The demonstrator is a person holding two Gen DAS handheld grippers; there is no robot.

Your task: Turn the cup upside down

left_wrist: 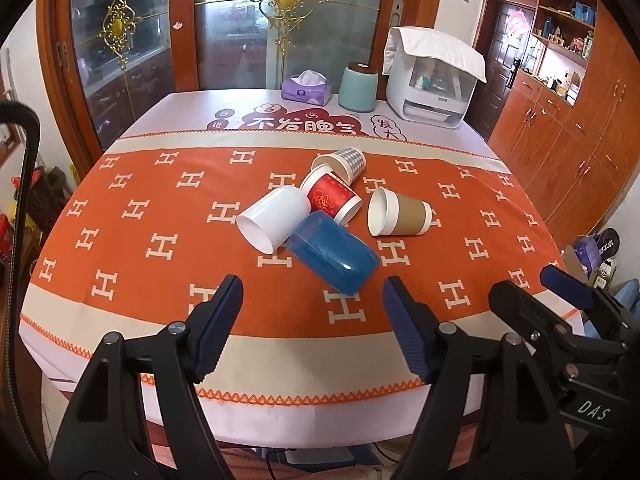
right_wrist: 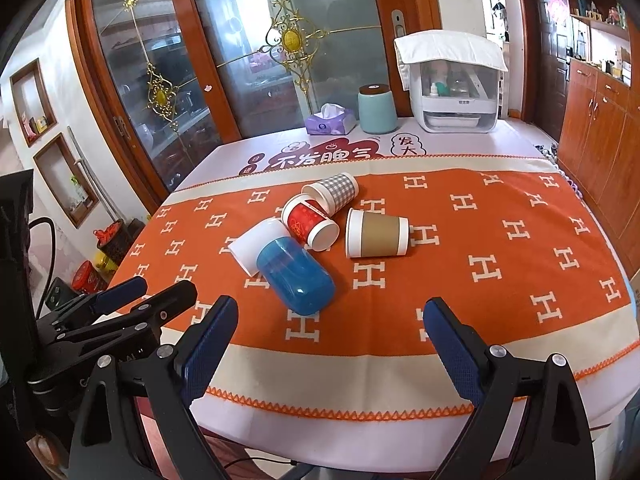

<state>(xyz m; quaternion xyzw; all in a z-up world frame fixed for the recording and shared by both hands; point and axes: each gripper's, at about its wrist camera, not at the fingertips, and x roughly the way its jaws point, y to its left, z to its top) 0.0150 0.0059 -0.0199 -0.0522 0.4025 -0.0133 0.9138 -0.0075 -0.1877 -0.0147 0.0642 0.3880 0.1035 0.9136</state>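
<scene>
Both tools are hovering over the near edge of the bench (left_wrist: 120,216), with nothing grasped yet, so the step in hand looks like choosing and approaching a cup. The left tool (left_wrist: 312,316) is standing with its jaws spread wide and empty, touching nothing; the right tool (right_wrist: 330,334) is doing the same.

Nearest to them, the blue plastic cup (left_wrist: 334,258) is lying on its side on the orange cloth, and I am taking it as my landmark. Just beyond it to the left, touching it, the white cup (left_wrist: 272,216) is lying mouth toward us. Behind the blue cup lies the red paper cup (left_wrist: 332,198), and farther back the checked cup (left_wrist: 346,162). The brown-sleeved cup (left_wrist: 400,212) lies beyond and right, apart.

Judging by this, closing across the blue cup's body, clear of the white one, should allow a clean turn onto its rim.
</scene>
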